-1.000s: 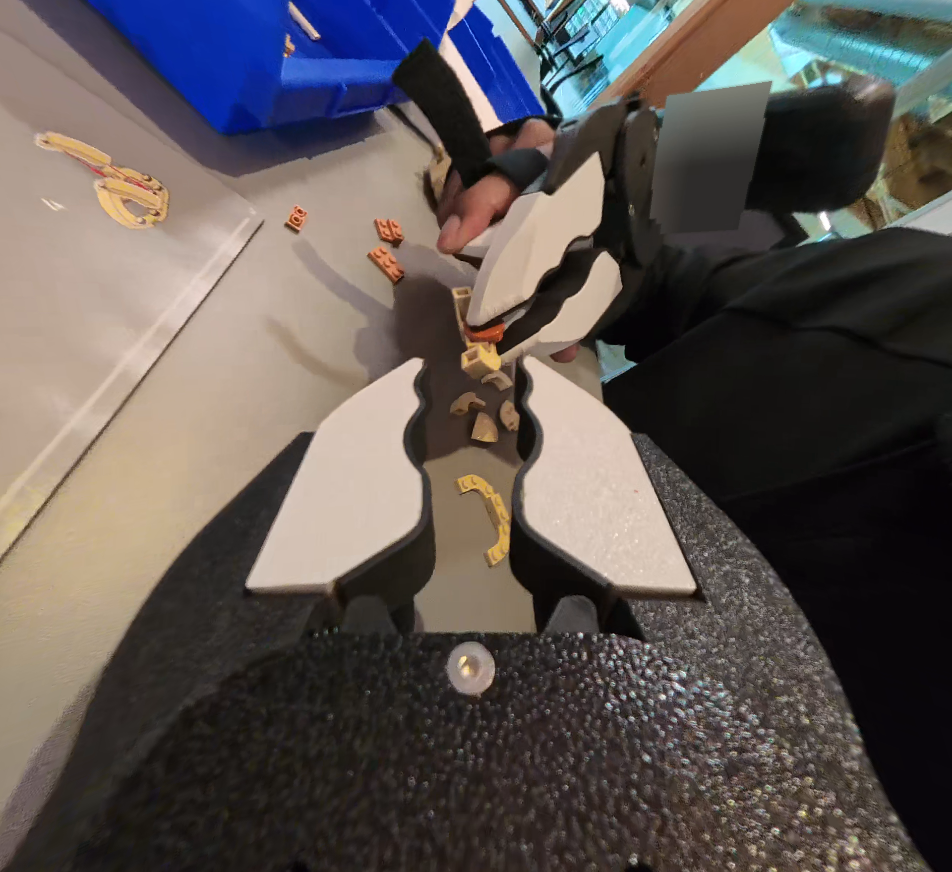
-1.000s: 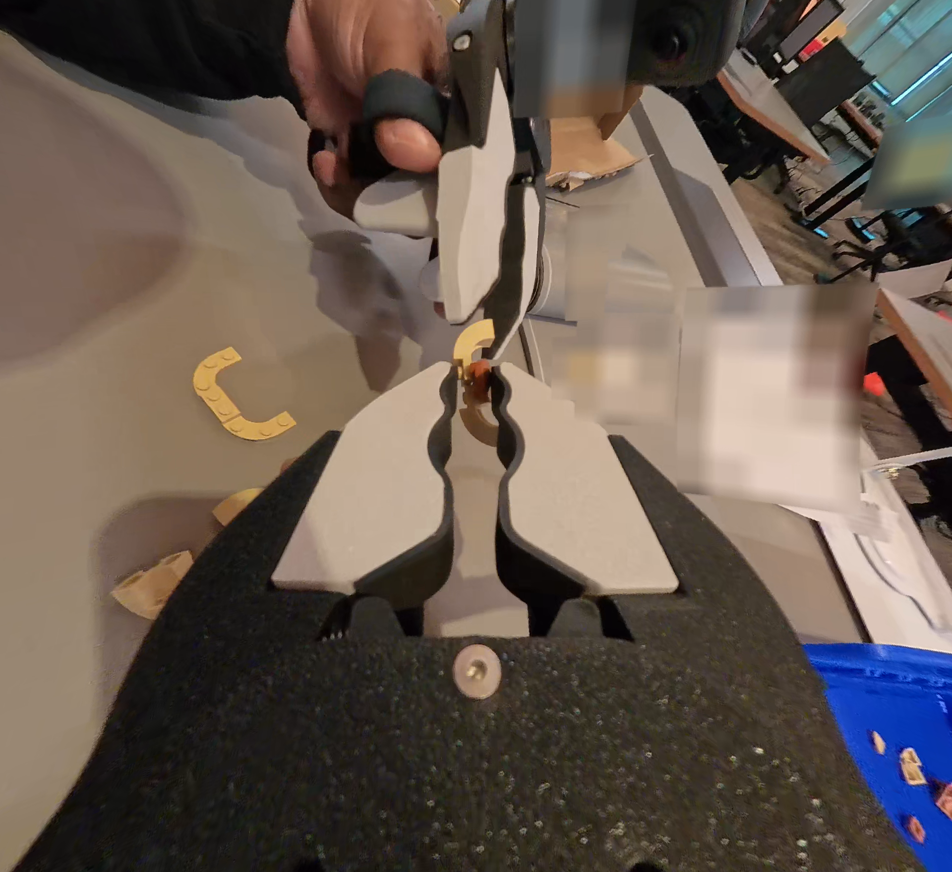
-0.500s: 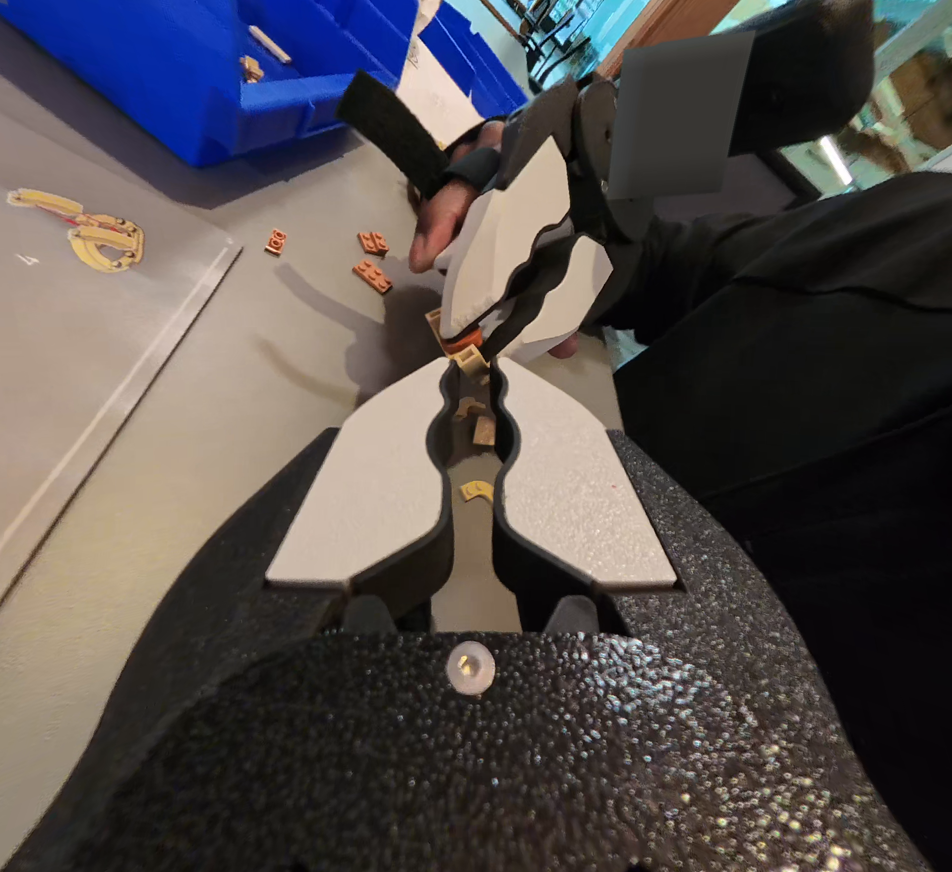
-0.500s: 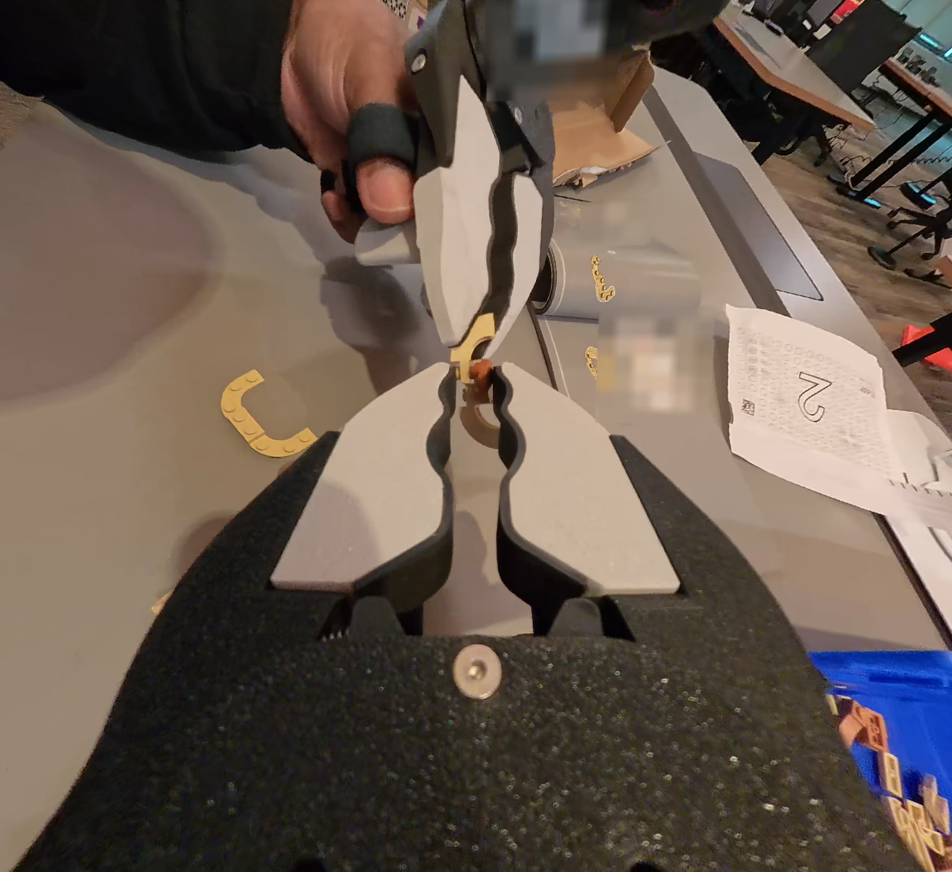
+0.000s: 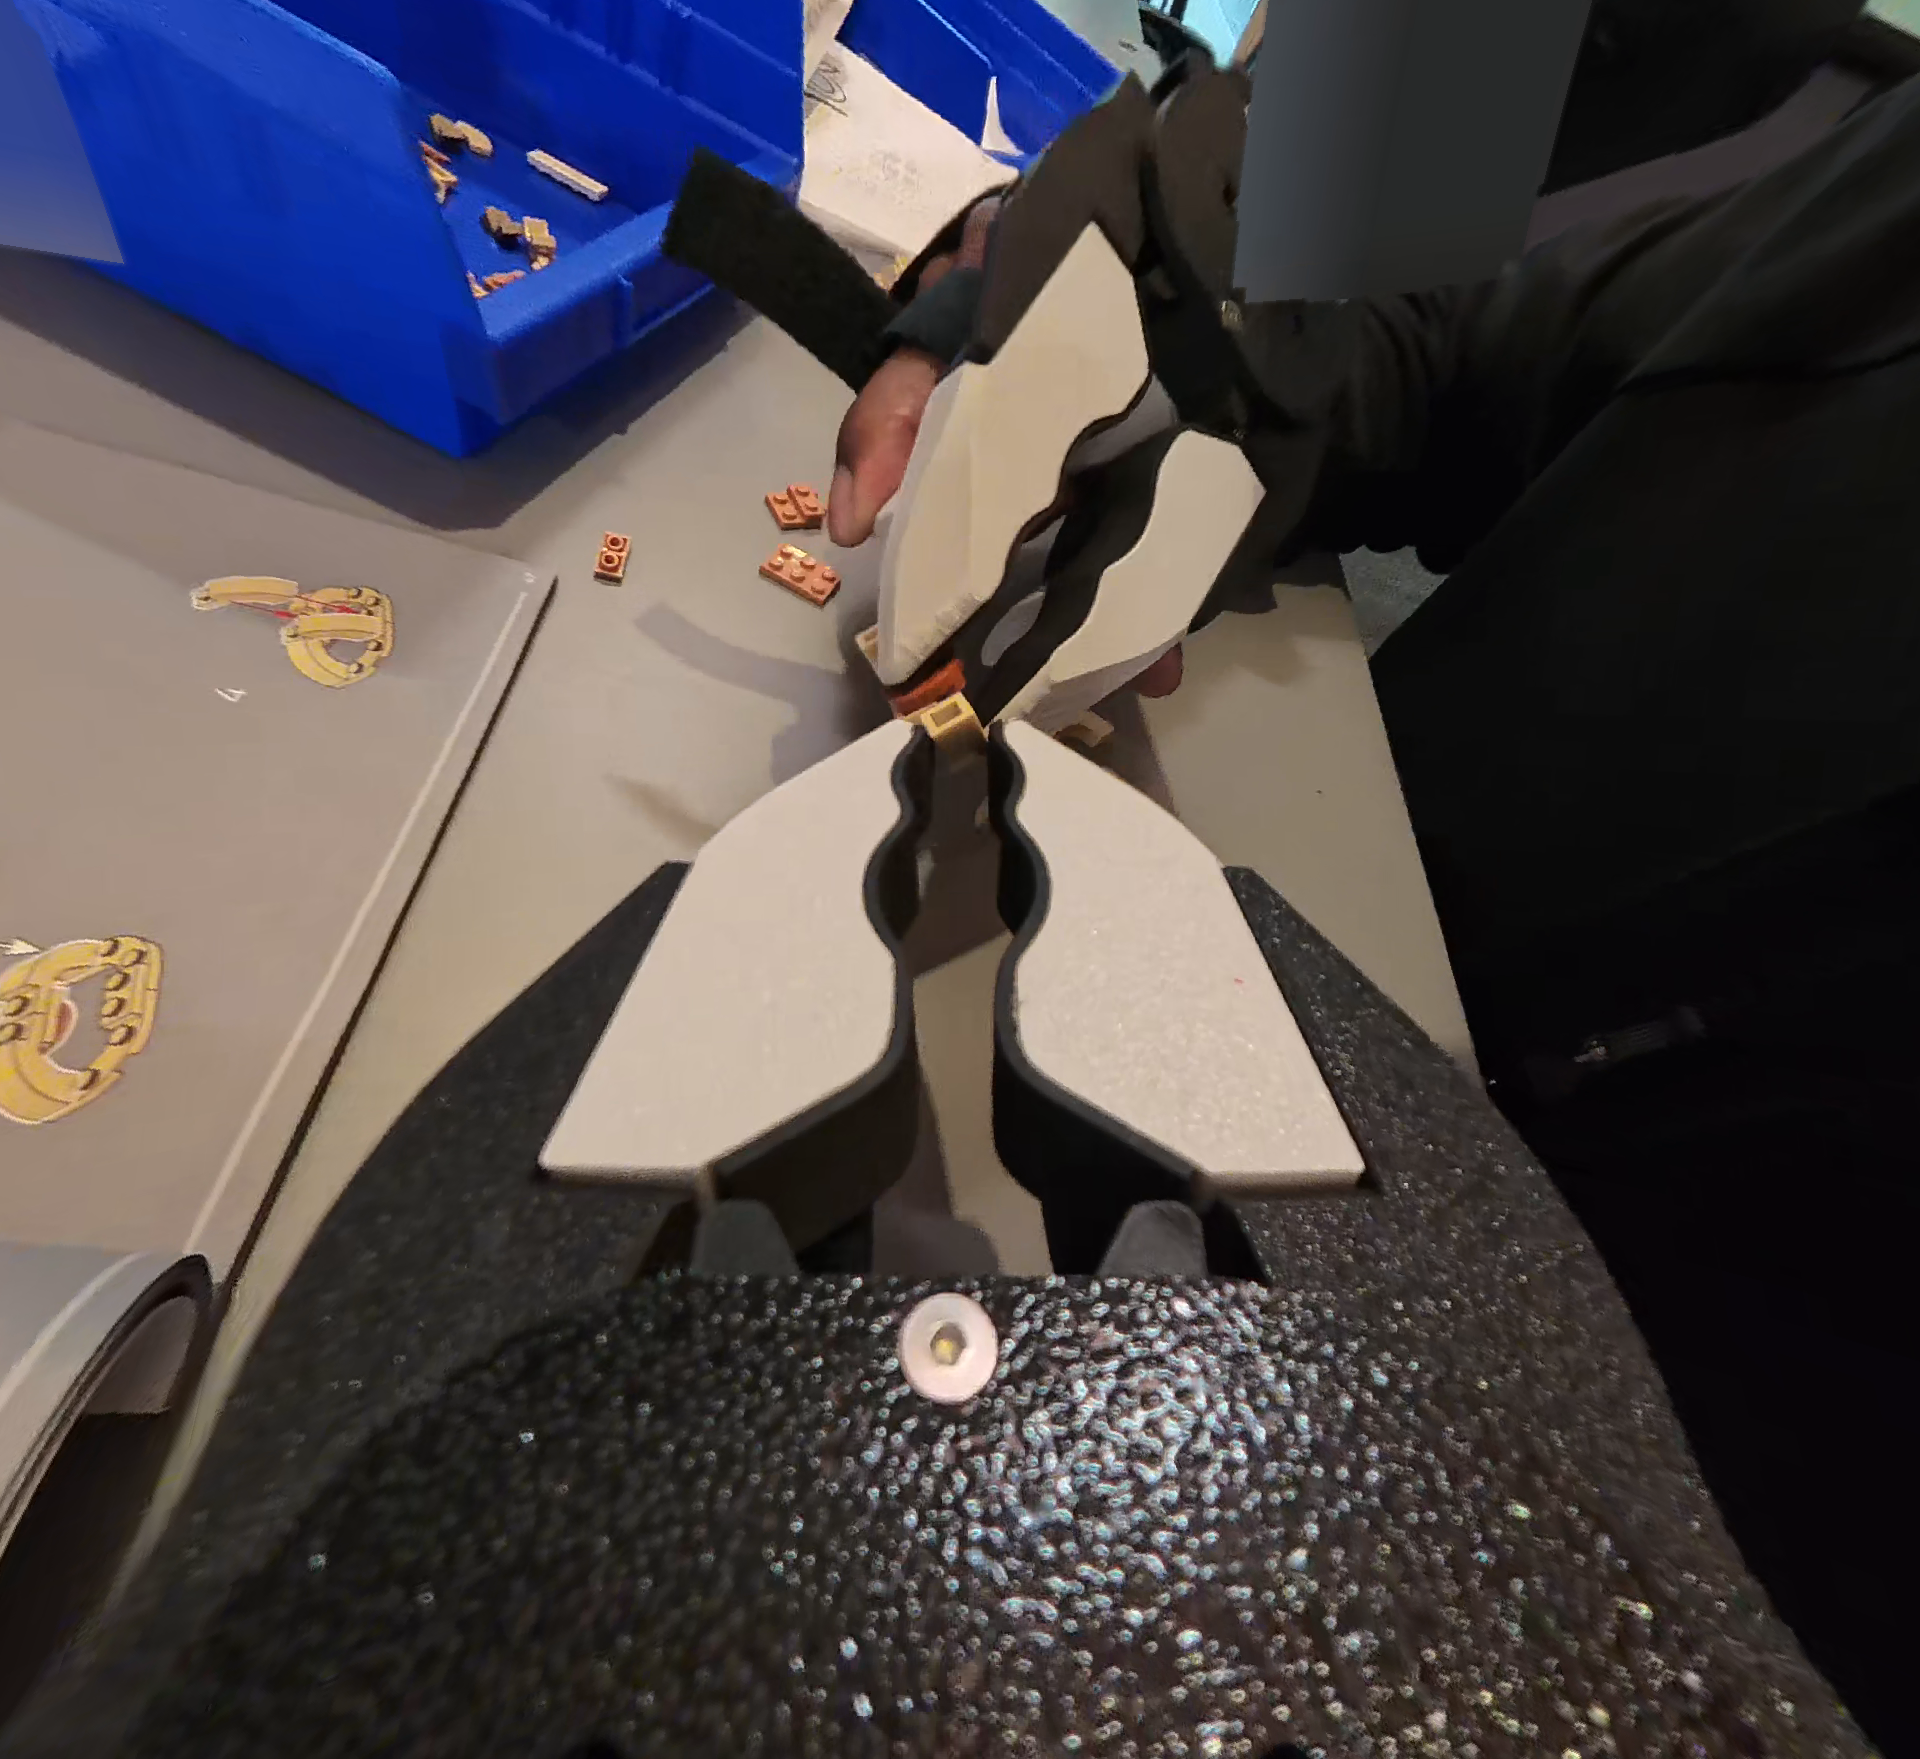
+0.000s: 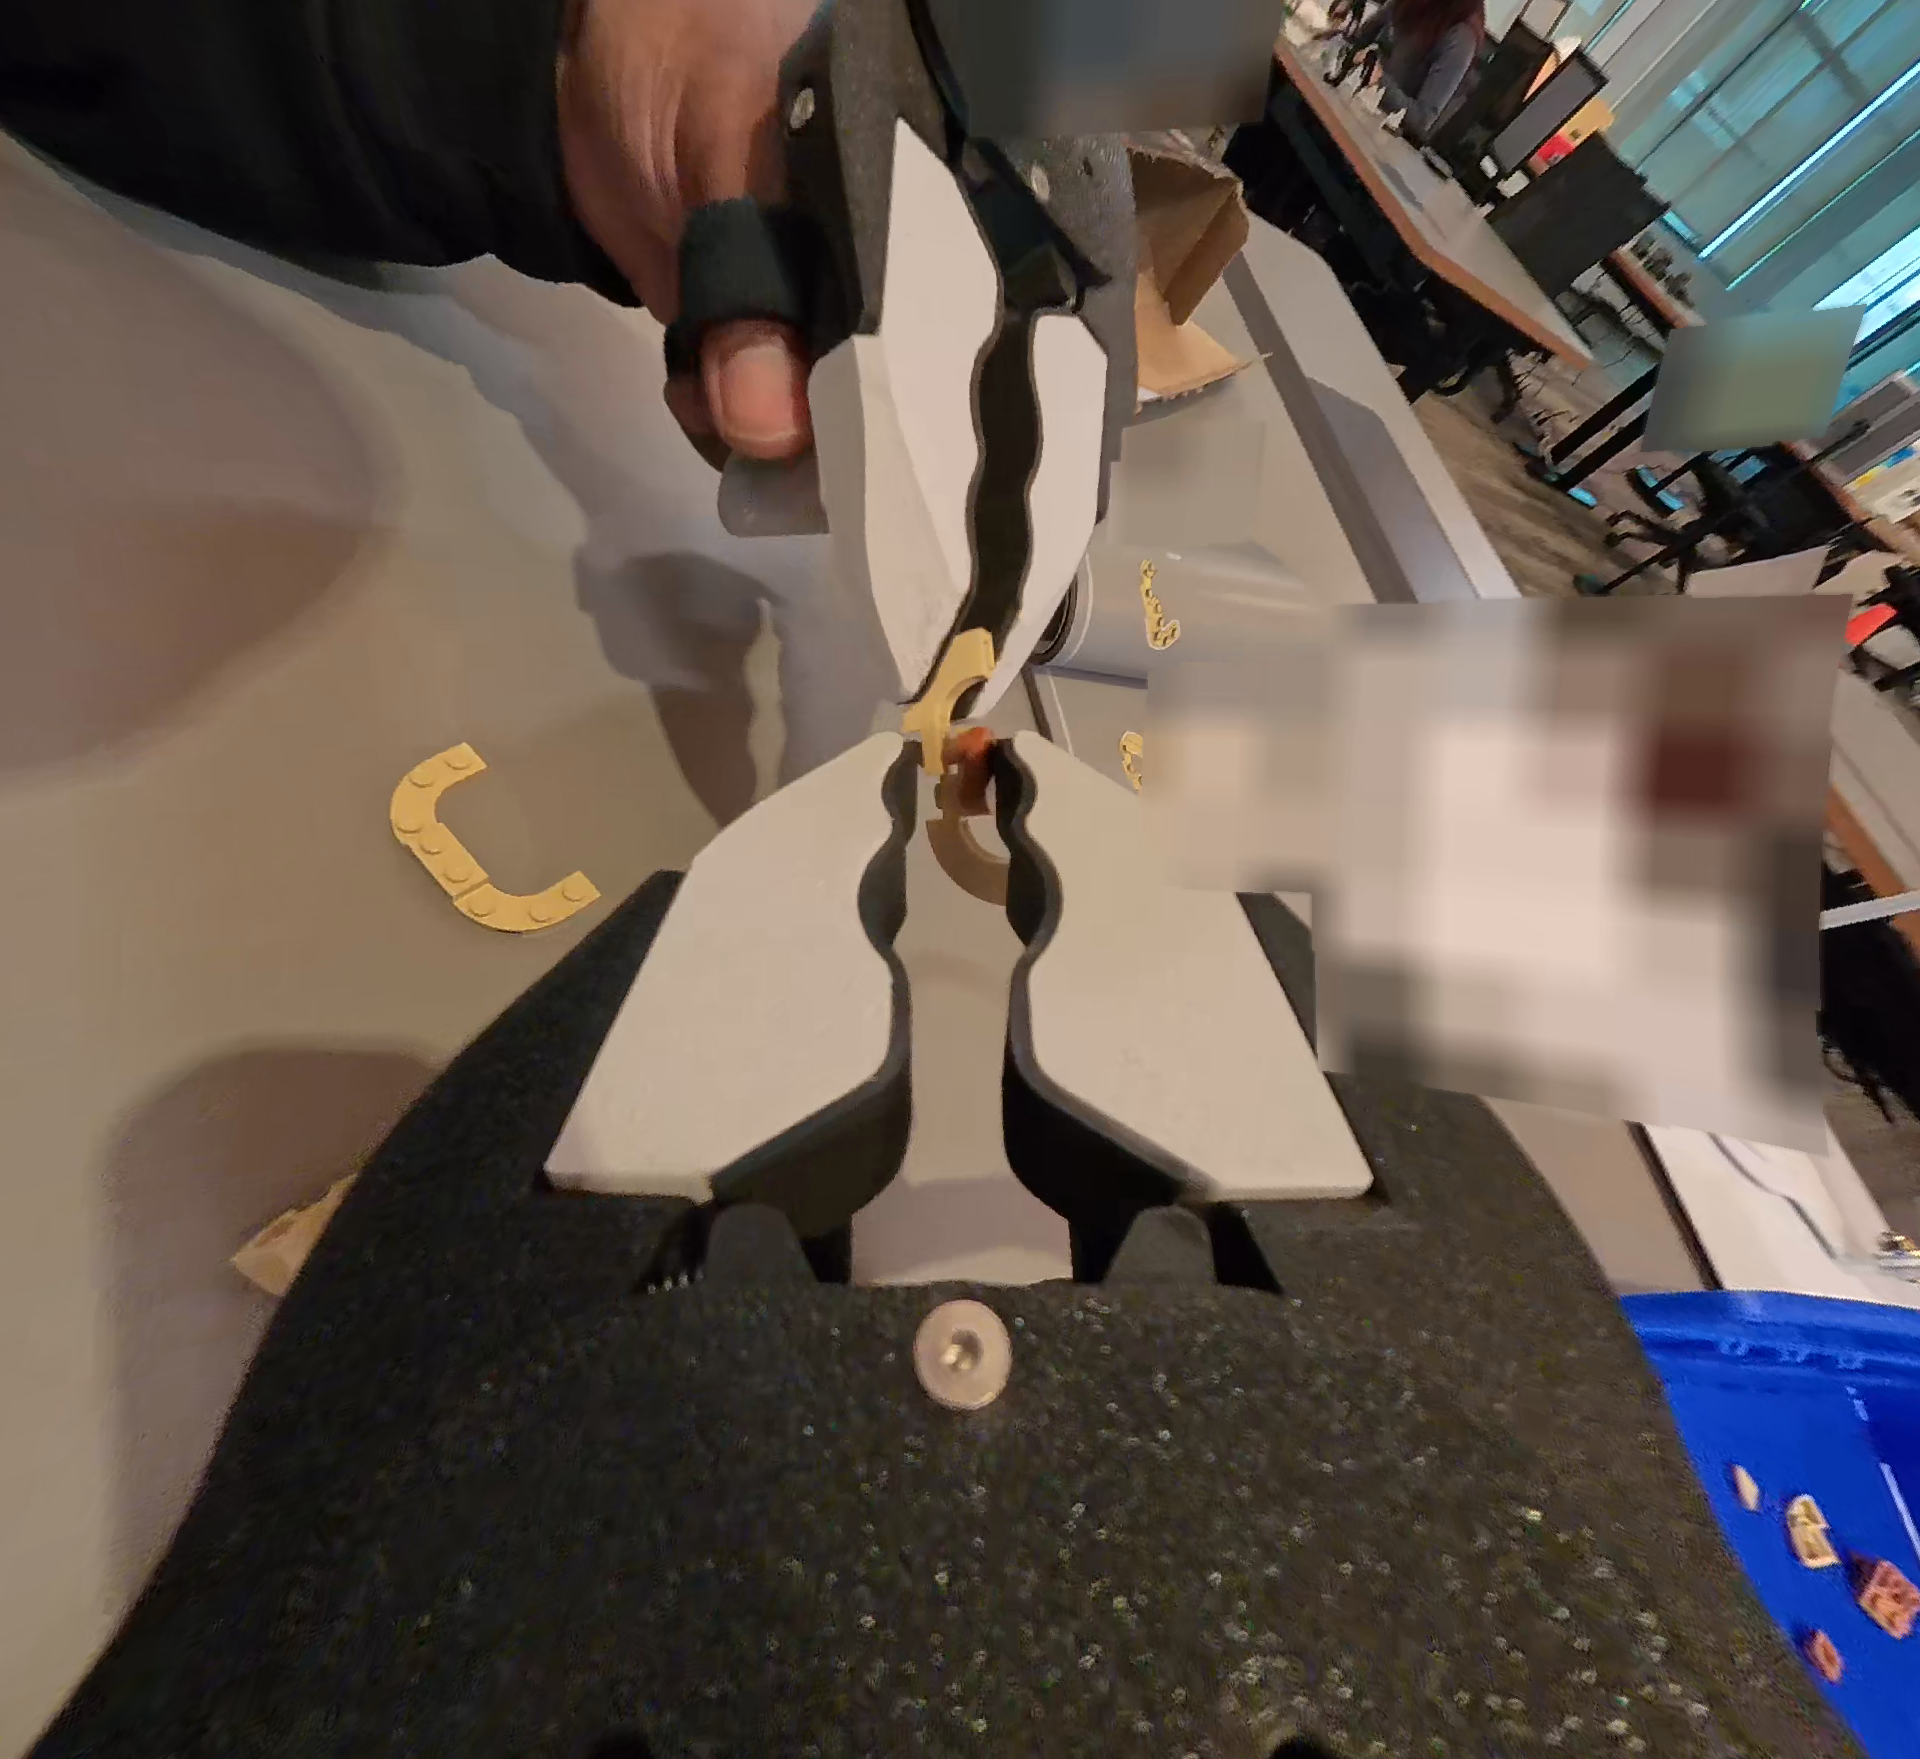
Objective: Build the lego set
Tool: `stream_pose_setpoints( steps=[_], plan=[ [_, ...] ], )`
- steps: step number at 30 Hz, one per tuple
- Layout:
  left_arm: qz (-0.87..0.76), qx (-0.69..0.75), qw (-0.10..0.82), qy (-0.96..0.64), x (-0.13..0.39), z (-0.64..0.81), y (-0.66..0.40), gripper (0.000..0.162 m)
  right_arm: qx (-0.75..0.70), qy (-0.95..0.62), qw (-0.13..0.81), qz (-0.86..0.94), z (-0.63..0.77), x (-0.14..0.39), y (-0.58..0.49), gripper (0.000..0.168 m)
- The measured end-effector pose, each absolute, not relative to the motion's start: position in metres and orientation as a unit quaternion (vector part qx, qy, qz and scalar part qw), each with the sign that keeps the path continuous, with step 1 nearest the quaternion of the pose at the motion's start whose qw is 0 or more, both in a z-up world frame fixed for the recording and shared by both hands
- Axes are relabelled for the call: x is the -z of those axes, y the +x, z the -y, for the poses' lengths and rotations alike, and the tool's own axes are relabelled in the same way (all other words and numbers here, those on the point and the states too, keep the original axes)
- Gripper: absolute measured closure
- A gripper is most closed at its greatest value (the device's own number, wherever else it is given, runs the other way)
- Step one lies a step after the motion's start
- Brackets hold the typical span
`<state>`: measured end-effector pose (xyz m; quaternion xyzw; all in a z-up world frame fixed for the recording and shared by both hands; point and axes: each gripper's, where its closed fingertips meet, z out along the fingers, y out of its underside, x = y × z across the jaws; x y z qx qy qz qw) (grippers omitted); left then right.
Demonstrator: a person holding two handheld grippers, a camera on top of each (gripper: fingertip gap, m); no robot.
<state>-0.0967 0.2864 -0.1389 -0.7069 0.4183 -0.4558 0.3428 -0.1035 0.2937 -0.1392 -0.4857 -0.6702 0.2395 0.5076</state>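
My left gripper [image 5: 951,741] is shut on a small tan curved piece [image 5: 951,720]. In the right wrist view that piece [image 6: 948,689] sticks out of the left gripper [image 6: 961,670], which comes down from above. My right gripper [image 6: 956,759] is shut on a small brown piece [image 6: 974,759], and a tan arch [image 6: 966,862] hangs between its fingers just behind. In the left wrist view the right gripper [image 5: 940,686] holds the brown piece [image 5: 925,691] directly against the tan piece. The two grippers meet tip to tip above the grey table [image 5: 623,670].
Blue bins [image 5: 623,317] with loose pieces stand at the back. Brown plates [image 5: 800,571] lie near an open instruction booklet [image 5: 208,774]. A tan U-shaped plate [image 6: 468,836] lies on the table. A blue bin [image 6: 1787,1397], a cardboard box [image 6: 1184,255] and a seated person [image 6: 1444,16] also show. Less than 4 cm separates the two grippers' tips.
The left gripper's jaws have narrowed onto the tan piece. Both grippers have risen and tilted while staying tip to tip. The loose tan pieces on the table have dropped out of the left view.
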Motion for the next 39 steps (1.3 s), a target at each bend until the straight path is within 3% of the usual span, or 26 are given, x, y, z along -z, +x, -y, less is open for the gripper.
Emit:
stream_pose_setpoints(
  steps=[23, 39],
  plan=[
    [-0.4, 0.519, 0.327, -0.681, 0.13, -0.28, -0.092, 0.144, -0.239, -0.425, 0.565, 0.666, -0.285, 0.123, -0.101, 0.157],
    [-0.459, 0.475, 0.385, -0.645, 0.126, -0.276, -0.087, 0.148, -0.229, -0.402, 0.58, 0.67, -0.281, 0.119, -0.1, 0.157]
  ],
)
